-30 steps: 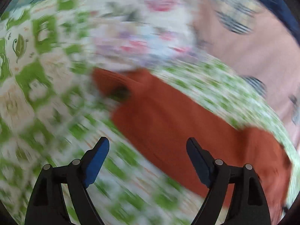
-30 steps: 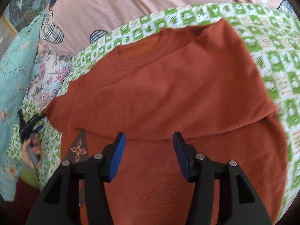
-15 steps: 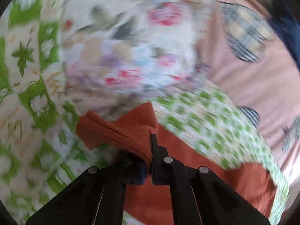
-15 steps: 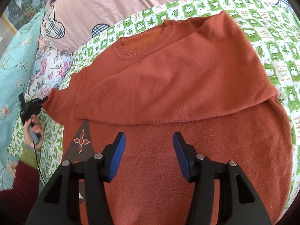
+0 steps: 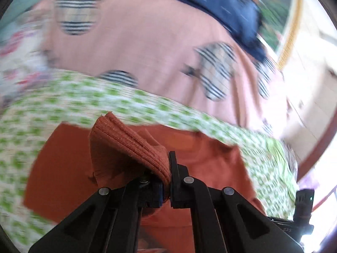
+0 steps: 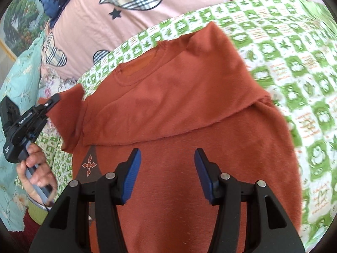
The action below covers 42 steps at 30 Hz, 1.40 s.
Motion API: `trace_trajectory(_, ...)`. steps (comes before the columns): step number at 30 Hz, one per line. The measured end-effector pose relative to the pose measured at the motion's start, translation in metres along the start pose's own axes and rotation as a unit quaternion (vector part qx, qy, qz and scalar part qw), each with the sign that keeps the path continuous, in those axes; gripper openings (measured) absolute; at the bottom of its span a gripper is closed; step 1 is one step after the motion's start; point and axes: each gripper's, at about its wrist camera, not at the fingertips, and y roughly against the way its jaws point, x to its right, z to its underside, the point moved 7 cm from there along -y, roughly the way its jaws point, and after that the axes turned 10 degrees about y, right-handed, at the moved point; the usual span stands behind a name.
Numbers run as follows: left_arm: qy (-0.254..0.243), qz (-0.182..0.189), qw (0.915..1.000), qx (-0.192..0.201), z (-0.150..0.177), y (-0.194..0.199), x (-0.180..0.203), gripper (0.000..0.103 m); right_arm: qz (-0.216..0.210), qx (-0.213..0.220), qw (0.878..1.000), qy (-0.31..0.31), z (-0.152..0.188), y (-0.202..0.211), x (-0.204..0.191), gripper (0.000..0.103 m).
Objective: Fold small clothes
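Note:
A rust-orange sweater [image 6: 189,109] lies on a green-and-white checked blanket [image 6: 294,63]. Its right sleeve is folded across the chest. My left gripper [image 5: 166,181] is shut on the ribbed cuff [image 5: 126,147] of the left sleeve and holds it lifted off the blanket. In the right wrist view the left gripper [image 6: 52,102] shows at the far left with that sleeve [image 6: 67,109] raised. My right gripper [image 6: 166,168] is open and empty above the sweater's lower body. A dark patch with a red cross motif [image 6: 89,165] shows by the hem.
A pink duvet with plaid hearts and stars [image 6: 105,21] lies behind the blanket. A teal floral cloth [image 6: 19,84] is at the left. A navy pillow [image 5: 210,2] and a framed picture [image 5: 280,21] are beyond. The right gripper's body [image 5: 303,204] shows at the lower right.
My left gripper went from open above the sleeve to shut on its cuff, then lifted it and swung it right, toward the sweater's body. The right gripper stayed open over the lower body.

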Motion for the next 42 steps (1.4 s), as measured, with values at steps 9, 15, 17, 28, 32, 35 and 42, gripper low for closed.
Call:
trace_trajectory(9, -0.034, 0.013, 0.993, -0.112, 0.089, -0.111, 0.072, 0.003, 0.007, 0.012, 1.0, -0.028, 0.005, 0.014, 0.028, 0.054)
trace_trajectory(15, -0.01, 0.011, 0.9838, -0.179, 0.122, -0.133, 0.049, 0.031, 0.006, 0.016, 1.0, -0.012, -0.004, 0.013, 0.022, 0.055)
trace_trajectory(17, -0.012, 0.005, 0.9834, -0.181, 0.126, -0.118, 0.043, 0.053, 0.002, 0.013, 1.0, -0.001, -0.008, 0.006, 0.013, 0.056)
trace_trajectory(28, 0.01, -0.162, 0.983, -0.086, 0.115, 0.011, -0.092, 0.061, 0.041, -0.017, 0.977, 0.21, -0.034, -0.072, -0.082, 0.069)
trace_trajectory(32, 0.058, -0.23, 0.9687, -0.072, 0.101, 0.025, -0.155, 0.061, 0.067, -0.016, 0.952, 0.298, -0.04, -0.106, -0.112, 0.071)
trace_trajectory(35, 0.083, -0.251, 0.9621, -0.065, 0.094, 0.022, -0.18, 0.061, 0.071, -0.005, 0.954, 0.29, -0.053, -0.114, -0.115, 0.048)
trace_trajectory(42, 0.078, -0.27, 0.9585, -0.048, 0.077, 0.002, -0.182, 0.062, 0.052, 0.096, 0.989, 0.101, -0.088, -0.04, -0.045, 0.007)
